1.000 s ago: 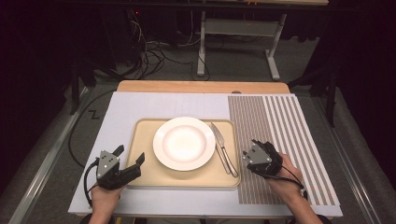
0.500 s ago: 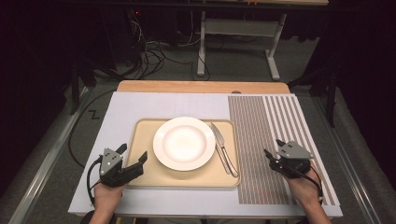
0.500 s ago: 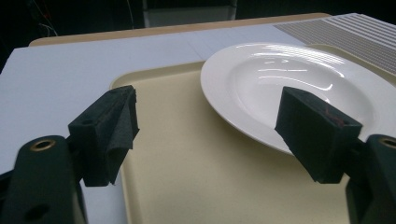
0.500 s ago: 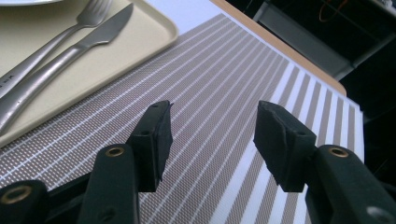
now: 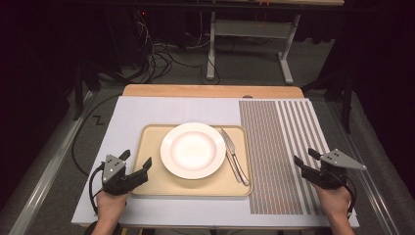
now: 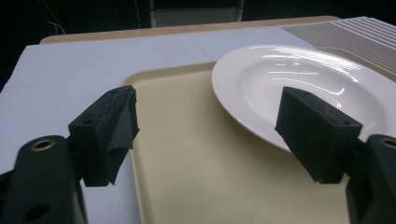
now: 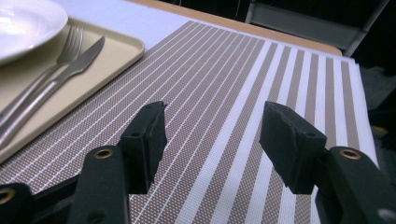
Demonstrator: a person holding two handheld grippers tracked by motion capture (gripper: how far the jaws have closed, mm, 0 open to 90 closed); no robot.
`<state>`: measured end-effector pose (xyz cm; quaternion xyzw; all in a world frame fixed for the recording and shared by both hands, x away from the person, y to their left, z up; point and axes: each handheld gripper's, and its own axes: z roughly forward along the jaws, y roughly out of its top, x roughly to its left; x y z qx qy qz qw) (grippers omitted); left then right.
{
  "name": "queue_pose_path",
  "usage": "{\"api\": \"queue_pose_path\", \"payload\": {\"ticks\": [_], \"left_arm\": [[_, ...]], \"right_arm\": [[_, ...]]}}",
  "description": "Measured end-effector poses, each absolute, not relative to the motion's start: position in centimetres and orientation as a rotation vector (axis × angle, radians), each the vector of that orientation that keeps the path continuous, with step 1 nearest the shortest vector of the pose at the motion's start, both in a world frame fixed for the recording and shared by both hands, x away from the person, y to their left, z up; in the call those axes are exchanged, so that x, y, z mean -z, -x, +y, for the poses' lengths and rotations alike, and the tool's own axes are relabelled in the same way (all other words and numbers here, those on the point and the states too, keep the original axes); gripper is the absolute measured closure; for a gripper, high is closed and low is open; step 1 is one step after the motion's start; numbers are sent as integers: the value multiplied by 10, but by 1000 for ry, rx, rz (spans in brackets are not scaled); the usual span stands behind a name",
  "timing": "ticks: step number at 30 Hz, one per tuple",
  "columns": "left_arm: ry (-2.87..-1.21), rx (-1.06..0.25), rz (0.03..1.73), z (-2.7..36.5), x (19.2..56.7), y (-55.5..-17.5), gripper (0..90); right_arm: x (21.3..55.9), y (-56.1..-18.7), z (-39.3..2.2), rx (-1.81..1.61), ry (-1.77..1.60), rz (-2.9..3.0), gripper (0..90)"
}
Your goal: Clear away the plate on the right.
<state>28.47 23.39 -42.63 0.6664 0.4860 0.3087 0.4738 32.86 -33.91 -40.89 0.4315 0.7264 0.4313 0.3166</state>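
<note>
your white plate (image 5: 193, 150) sits upright mid-tray (image 5: 147, 183); the fork and knife (image 5: 234, 155) lie side by side just right of it.

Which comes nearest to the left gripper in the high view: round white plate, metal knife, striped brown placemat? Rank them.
From the left gripper:
1. Round white plate, mid-tray, nearest.
2. Metal knife, right of the plate.
3. Striped brown placemat, right of the tray, farthest.

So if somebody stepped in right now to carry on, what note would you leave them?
Left gripper: open, empty, at the left edge of the beige plastic tray.
Right gripper: empty, jaws just been opening, over the brown striped placemat.
Round white plate sits mid-tray; steel fork and knife lie side by side right of it.
Done: nothing held.
Left: probably moving them to the placemat.
</note>
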Motion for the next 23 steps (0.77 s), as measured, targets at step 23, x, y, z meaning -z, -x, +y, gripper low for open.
{"api": "queue_pose_path", "payload": {"ticks": [23], "left_arm": [[-1623,-747,1203,237,427,-285,219]], "right_arm": [[428,-320,-380,-1385,-1311,1823,306]]}}
